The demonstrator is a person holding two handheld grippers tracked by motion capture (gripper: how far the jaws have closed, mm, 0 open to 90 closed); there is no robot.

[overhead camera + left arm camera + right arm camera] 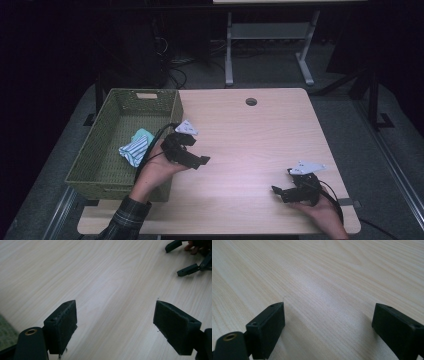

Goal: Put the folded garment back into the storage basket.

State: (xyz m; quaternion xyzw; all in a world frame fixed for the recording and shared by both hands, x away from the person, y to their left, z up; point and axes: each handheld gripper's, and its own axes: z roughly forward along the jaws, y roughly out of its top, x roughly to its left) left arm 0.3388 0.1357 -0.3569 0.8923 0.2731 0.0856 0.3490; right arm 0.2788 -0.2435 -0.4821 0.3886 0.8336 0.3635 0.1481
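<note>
The striped cloth (134, 148) is lying soft and crumpled inside the green woven basket (172, 107), so the putting-away step looks done. The left claw (192, 159), just beside the basket, and the right claw (281, 192), well apart from it, are both gaping wide and holding nothing over the smooth, pale wooden counter (250, 145). Next, I think, both claws just need resting.
</note>
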